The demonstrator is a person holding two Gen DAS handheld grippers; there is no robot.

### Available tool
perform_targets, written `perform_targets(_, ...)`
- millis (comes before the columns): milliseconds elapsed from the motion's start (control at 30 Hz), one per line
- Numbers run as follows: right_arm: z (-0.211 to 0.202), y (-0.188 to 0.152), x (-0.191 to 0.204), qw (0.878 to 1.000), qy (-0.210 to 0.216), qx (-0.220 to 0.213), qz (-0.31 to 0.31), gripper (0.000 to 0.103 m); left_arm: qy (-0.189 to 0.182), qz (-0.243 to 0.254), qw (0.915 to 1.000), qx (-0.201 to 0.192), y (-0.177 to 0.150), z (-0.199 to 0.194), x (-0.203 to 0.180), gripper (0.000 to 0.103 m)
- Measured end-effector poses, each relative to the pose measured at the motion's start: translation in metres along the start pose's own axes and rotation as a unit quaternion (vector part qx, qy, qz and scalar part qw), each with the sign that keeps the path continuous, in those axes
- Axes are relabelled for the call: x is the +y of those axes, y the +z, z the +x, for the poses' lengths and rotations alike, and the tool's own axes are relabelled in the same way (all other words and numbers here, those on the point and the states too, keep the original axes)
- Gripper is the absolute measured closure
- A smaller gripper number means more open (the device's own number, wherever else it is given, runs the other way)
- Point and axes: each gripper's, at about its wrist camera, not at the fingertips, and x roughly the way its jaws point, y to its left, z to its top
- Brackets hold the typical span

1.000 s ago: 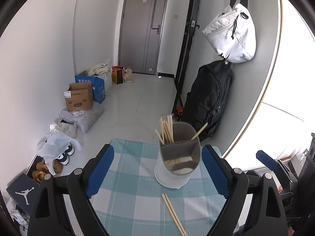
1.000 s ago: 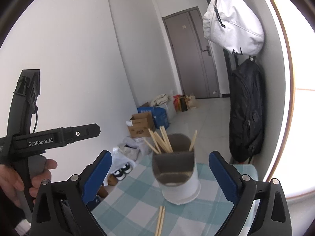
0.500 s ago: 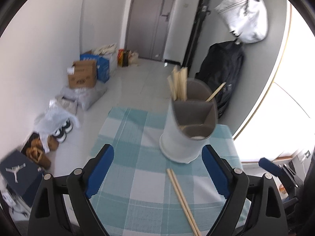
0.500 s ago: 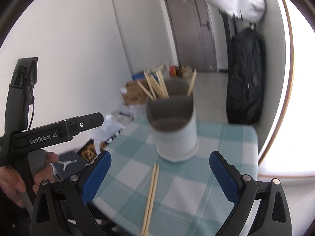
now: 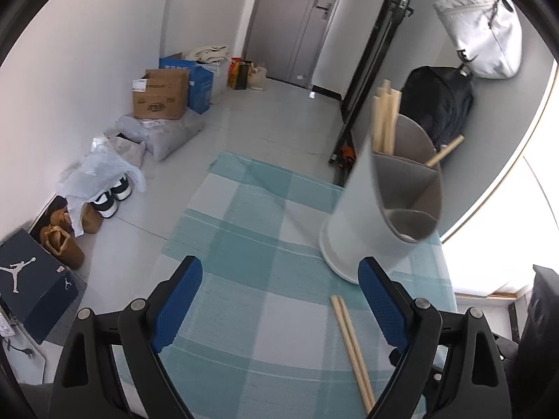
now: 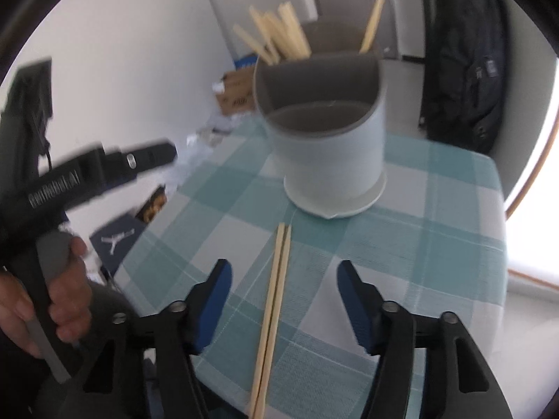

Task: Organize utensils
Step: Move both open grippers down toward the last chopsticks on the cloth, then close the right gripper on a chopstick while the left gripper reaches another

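Checked tabletop (image 6: 436,230) carries 2 chopsticks (image 6: 276,289) at 6 o'clock of the holder (image 6: 332,153). Right tool (image 6: 283,289), wide open and empty, should straddle both sticks before closing; left tool (image 5: 279,300) gapes empty.

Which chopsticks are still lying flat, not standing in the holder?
The wooden chopstick pair on the checked cloth, before the white holder, between the right gripper's fingers.

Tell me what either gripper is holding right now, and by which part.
Nothing. Both the left gripper and right gripper are open and empty; the chopstick pair lies loose on the tablecloth.
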Motion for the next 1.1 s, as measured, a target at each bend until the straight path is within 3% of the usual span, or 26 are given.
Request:
perform_targets(300, 0.057, 0.012, 0.0, 0.995, -0.044, 0.089, -0.022, 0.062, -0.003, -0.019, 0.9998, 0.008, 0.001, 0.005, 0.019, 0.015)
perform_targets(533, 0.071, 0.017, 0.011, 0.989, -0.082, 0.111, -0.06, 0.065, -0.009, -0.052, 0.9984, 0.023, 0.002, 0.006, 0.037, 0.015)
perform_targets(600, 0.073, 0.019, 0.016, 0.986, -0.093, 0.119, -0.072, 0.077, -0.011, -0.056, 0.9981, 0.022, 0.003, 0.005, 0.038, 0.015)
perform_targets(800, 0.084, 0.024, 0.034, 0.971, -0.134, 0.155, -0.121, 0.081, -0.019, -0.071, 0.997, 0.027, 0.007, 0.006, 0.043, 0.015)
perform_targets(1033, 0.089, 0.033, 0.033, 0.974, -0.117, 0.17, -0.096, 0.085, -0.023, -0.092, 0.9952, 0.025, 0.009, 0.003, 0.055, 0.015)
perform_targets(1100, 0.087, 0.038, 0.027, 0.977, -0.102, 0.171, -0.082, 0.093, -0.025, -0.106, 0.9935, 0.033, 0.009, 0.005, 0.061, 0.015)
